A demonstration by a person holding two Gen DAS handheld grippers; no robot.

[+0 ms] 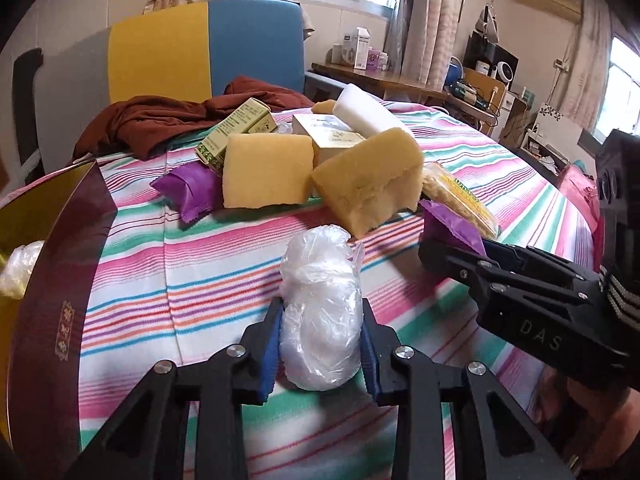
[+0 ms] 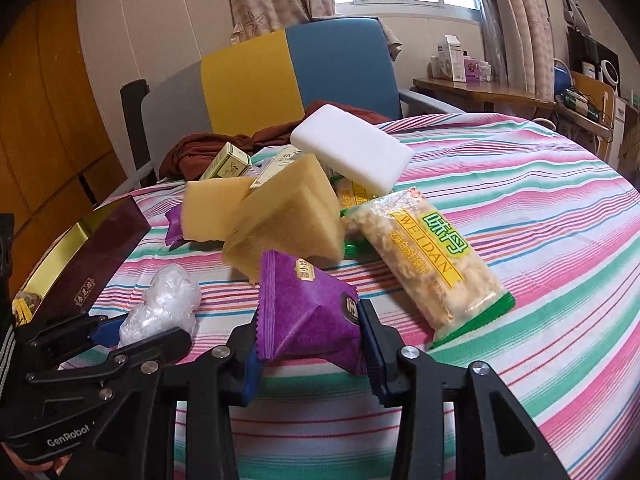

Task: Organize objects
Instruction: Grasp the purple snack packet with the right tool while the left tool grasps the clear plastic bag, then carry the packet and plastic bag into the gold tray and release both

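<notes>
a crumpled clear plastic bag point(image 1: 320, 308) is clamped between the blue pads of the left hand-held gripper point(image 1: 322, 344), low over the striped bedsheet point(image 1: 192, 280). a purple snack packet point(image 2: 306, 312) is pinched in the right hand-held gripper point(image 2: 308, 344). just beyond are piled yellow sponges point(image 1: 368, 184), a white foam block point(image 2: 352, 152), small green cartons point(image 1: 236, 128) and a noodle snack bag point(image 2: 432, 264). a dark red gift box point(image 1: 60, 280) is seen at the left edge.

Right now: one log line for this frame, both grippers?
left gripper: shut on clear plastic bundle | right gripper: shut on purple packet | both on striped cloth
</notes>
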